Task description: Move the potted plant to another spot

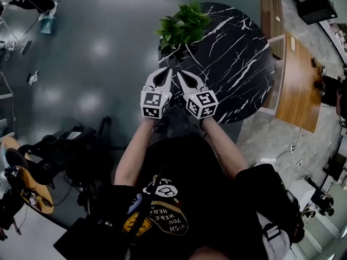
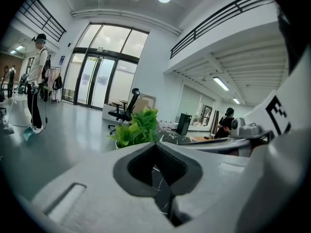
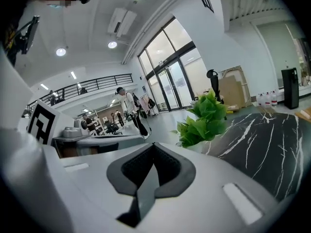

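Observation:
The potted plant [image 1: 181, 26], a bunch of green leaves with its pot hidden beneath them, stands at the far left edge of a round black marble table [image 1: 233, 64]. Both grippers hover side by side over the table's near edge, pointing at the plant and a short way from it. My left gripper [image 1: 168, 69] is shut with nothing in it, and so is my right gripper [image 1: 179, 73]. The left gripper view has the plant [image 2: 137, 129] just beyond the closed tips of the left gripper [image 2: 155, 143]. In the right gripper view the plant [image 3: 204, 120] stands up and right of the right gripper [image 3: 153, 144].
A wooden desk [image 1: 295, 85] adjoins the table on the right. Dark bags and gear [image 1: 54, 156] lie on the floor to the left. A person [image 2: 36, 81] stands far off by the glass doors, near a black office chair [image 2: 124, 113].

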`<act>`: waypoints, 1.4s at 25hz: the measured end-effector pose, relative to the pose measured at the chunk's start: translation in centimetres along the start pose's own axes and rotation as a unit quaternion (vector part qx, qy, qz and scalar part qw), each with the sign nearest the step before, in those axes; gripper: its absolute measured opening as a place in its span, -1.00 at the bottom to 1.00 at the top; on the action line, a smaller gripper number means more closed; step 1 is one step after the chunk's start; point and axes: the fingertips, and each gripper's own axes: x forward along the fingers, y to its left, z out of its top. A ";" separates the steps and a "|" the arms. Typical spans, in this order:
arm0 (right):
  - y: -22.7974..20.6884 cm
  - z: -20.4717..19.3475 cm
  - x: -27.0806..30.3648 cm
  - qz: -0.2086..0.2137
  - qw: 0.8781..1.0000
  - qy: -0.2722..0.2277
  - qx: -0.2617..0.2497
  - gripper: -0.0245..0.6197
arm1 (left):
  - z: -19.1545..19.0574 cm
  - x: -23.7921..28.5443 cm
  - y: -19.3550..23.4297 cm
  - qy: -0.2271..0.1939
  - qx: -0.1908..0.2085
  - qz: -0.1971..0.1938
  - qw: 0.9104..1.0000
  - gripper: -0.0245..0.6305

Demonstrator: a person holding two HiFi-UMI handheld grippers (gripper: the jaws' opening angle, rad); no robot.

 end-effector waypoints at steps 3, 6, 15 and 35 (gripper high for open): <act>-2.8 -1.7 3.1 0.005 1.000 -0.001 -0.008 -0.71 | -2.4 3.2 2.3 0.025 0.006 0.028 0.999 -0.91; -6.9 -4.4 7.6 -0.012 1.000 0.002 -0.007 -0.42 | -3.7 5.9 4.6 0.019 -0.007 0.047 0.999 -0.91; -15.5 -8.0 19.9 -0.103 0.989 0.003 -0.106 0.75 | -5.3 7.2 10.1 0.002 -0.039 0.061 0.997 -0.91; -18.6 -5.6 24.2 -0.168 0.981 -0.005 -0.099 0.68 | -4.7 7.1 10.7 -0.003 -0.039 0.028 0.999 -0.91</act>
